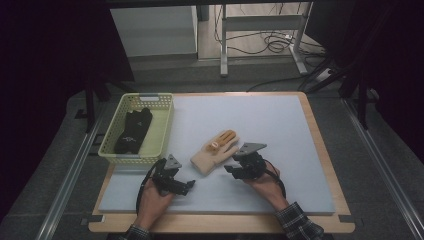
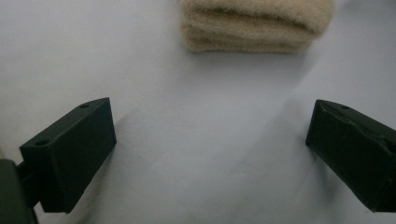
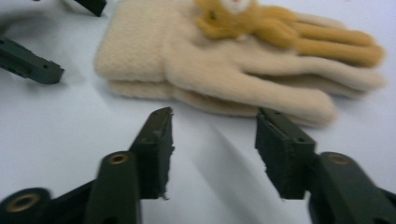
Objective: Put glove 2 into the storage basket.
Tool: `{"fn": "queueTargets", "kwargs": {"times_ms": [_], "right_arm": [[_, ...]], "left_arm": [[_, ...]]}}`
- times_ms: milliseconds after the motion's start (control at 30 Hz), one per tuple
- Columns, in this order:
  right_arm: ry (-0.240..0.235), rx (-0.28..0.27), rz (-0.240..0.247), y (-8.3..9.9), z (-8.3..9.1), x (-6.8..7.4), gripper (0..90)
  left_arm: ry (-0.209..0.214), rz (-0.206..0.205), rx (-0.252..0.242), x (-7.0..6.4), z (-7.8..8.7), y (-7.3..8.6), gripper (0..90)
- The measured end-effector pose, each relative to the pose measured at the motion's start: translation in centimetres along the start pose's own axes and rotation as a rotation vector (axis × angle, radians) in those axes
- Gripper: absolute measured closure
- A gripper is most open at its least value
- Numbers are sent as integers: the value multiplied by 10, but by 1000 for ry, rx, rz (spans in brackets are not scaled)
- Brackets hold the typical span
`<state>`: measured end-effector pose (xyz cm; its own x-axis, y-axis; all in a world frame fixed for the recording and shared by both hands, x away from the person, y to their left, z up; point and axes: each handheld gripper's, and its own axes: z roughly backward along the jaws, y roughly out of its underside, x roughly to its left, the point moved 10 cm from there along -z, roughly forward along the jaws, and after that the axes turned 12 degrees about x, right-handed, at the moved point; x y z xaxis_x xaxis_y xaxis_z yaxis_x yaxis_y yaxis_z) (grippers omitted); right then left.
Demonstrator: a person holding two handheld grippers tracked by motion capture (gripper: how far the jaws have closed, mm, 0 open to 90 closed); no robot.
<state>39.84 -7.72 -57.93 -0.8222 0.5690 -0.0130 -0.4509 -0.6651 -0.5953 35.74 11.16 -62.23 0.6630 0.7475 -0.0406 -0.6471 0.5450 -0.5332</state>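
Mid-frame on the grey table, the cream gloves lie stacked between left tongs and right tongs, both released; bare mat stretches rightward, basket upper left.

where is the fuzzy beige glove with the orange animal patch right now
In the high view the fuzzy beige glove lies on the grey mat, just right of the yellow plastic basket, between the left gripper and right gripper.

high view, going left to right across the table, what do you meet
basket holding black gloves → left gripper → beige gloves → right gripper
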Motion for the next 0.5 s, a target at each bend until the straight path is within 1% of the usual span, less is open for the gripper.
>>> {"fn": "queueTargets", "kwargs": {"times_ms": [200,267,500], "right_arm": [[26,-4,-39,10,14,-18,333],[41,-7,-48,13,18,-25,311],[64,-14,-96,29,32,-42,248]], "left_arm": [[0,0,0,0,0,0,15],[0,0,0,0,0,0,15],[0,1,0,0,0,0,15]]}}
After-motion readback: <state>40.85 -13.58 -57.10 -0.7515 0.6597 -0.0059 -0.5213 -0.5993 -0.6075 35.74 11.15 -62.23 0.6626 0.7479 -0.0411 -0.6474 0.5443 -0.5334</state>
